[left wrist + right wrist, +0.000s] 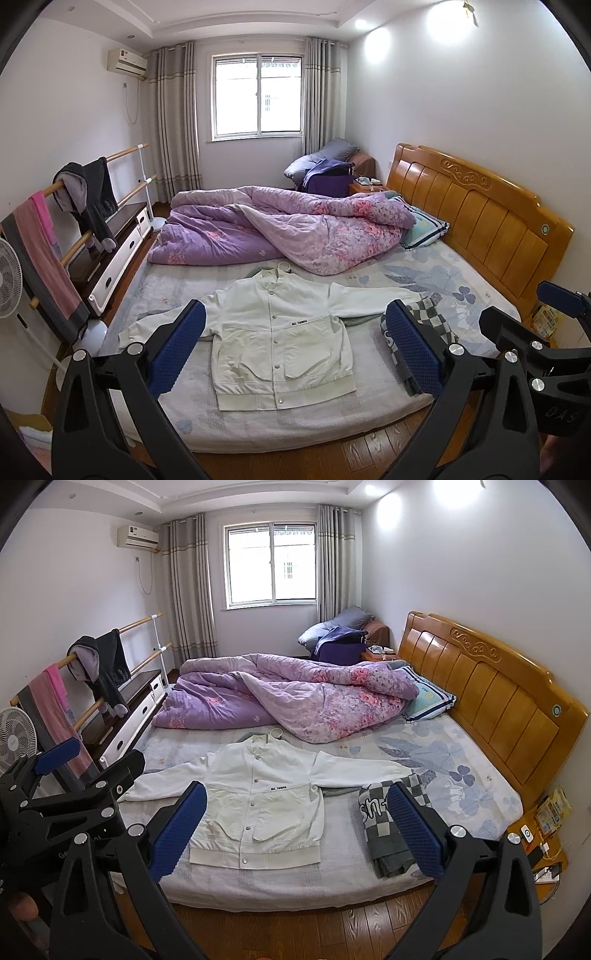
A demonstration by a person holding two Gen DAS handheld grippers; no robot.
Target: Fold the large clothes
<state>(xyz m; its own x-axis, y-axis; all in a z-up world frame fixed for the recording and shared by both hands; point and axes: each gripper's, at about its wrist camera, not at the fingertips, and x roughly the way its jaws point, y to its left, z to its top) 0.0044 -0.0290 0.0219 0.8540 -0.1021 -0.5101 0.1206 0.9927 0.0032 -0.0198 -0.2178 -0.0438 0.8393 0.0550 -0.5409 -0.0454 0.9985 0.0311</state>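
Ahead of both tongs, the wooden-headboard bed (480, 206) carries the white snap-front cotton jacket (280, 339), spread flat. Beside your right tongs (295, 830) lies a checked grey knit (388, 830); you risk snagging it. Left tongs (295, 350): both pairs gape, empty.

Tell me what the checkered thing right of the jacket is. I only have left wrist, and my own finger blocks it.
Observer: Right wrist shows a checkered garment, folded, on the bed beside the white jacket. It has big white letters, "sh".
Operator: Nightstand? I only get a yellow corner.
Observer: The nightstand holds a yellow packet and a white charger with a cable.
Operator: Right claw state? I see one pad.
Observer: The right claw is wide open, with nothing between its fingers.
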